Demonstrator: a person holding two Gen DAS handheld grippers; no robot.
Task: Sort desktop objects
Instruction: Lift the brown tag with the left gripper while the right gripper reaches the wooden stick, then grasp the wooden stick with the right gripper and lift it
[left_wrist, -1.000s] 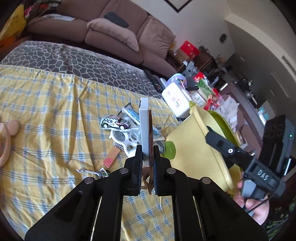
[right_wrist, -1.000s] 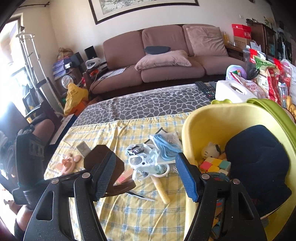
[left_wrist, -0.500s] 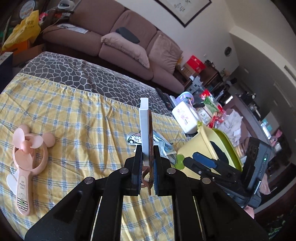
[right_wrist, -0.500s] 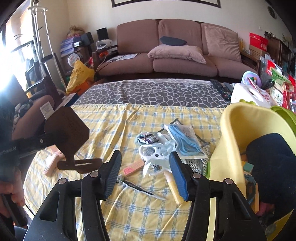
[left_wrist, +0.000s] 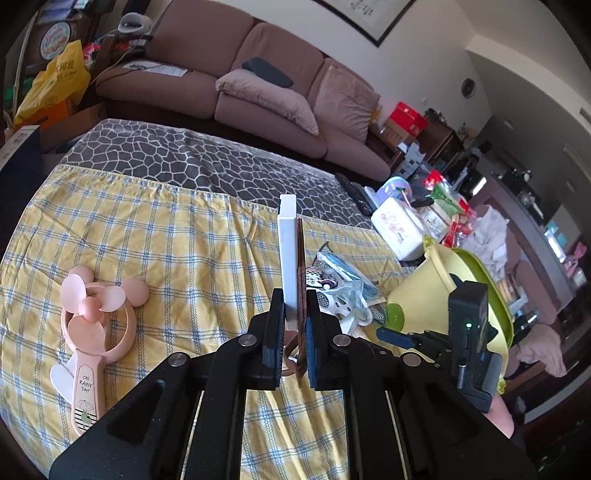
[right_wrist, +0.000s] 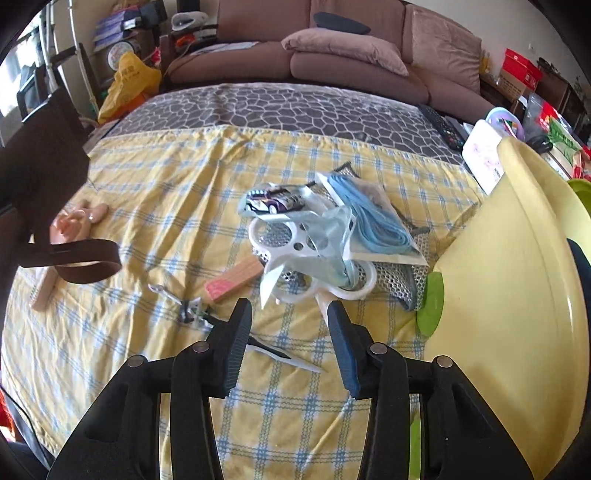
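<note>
Yellow tub (right_wrist: 517, 280) already holds some items; beside it a toy car (right_wrist: 275, 201), scissors (right_wrist: 266, 345) and more remain. Left gripper (left_wrist: 295, 332) jaws clamp a white-and-brown flat piece (left_wrist: 290, 254); right gripper (right_wrist: 288, 332) jaws are closing, empty.

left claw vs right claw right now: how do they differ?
The left claw is shut on a white flat slab and a thin brown leather piece, held edge-on above the yellow checked cloth. The right claw holds nothing; its jaws are apart and closing, over the clutter near a pale wooden handle. Both are black with blue pads and point down at the cloth.
</note>
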